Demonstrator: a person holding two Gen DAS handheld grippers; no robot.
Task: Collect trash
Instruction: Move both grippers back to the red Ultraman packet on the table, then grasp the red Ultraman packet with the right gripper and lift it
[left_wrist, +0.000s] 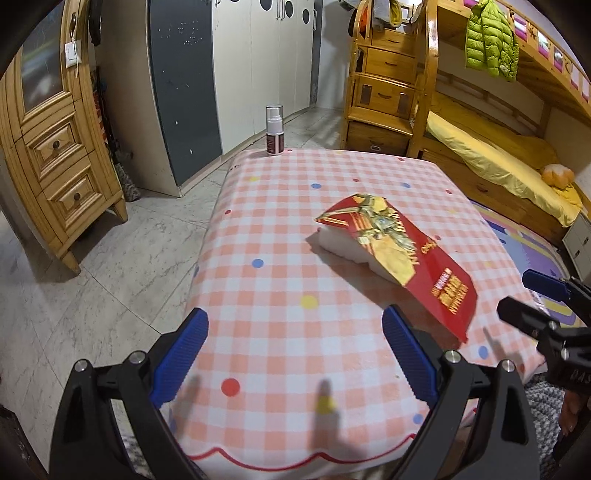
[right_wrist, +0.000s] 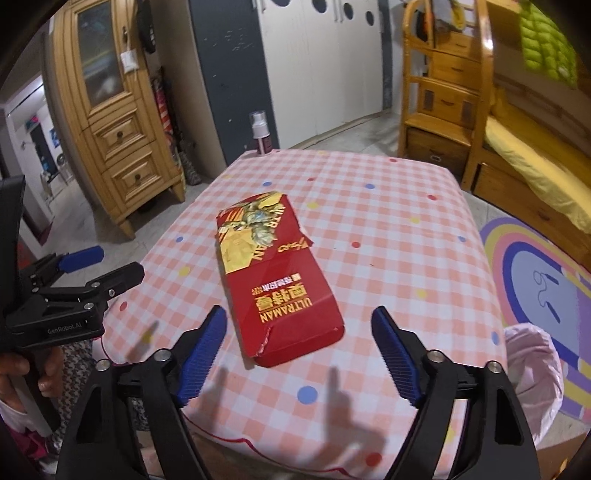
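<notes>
A torn red cardboard package (left_wrist: 410, 254) (right_wrist: 275, 280) with gold print lies flat on the pink checked tablecloth (left_wrist: 295, 229) (right_wrist: 388, 236). A white foam block (left_wrist: 347, 249) shows under its far end in the left wrist view. My left gripper (left_wrist: 295, 325) stands open above the cloth near the table's front, to the left of the package, with nothing between its fingers. My right gripper (right_wrist: 299, 325) is open too, just in front of the package's torn near edge, apart from it. Each gripper shows at the edge of the other's view.
A small spray bottle (left_wrist: 274, 130) (right_wrist: 260, 133) stands at the table's far edge. A bin lined with a pink bag (right_wrist: 535, 365) sits beside the table on the right. Wooden cabinet, wardrobe doors, bunk bed and a coloured floor mat surround the table.
</notes>
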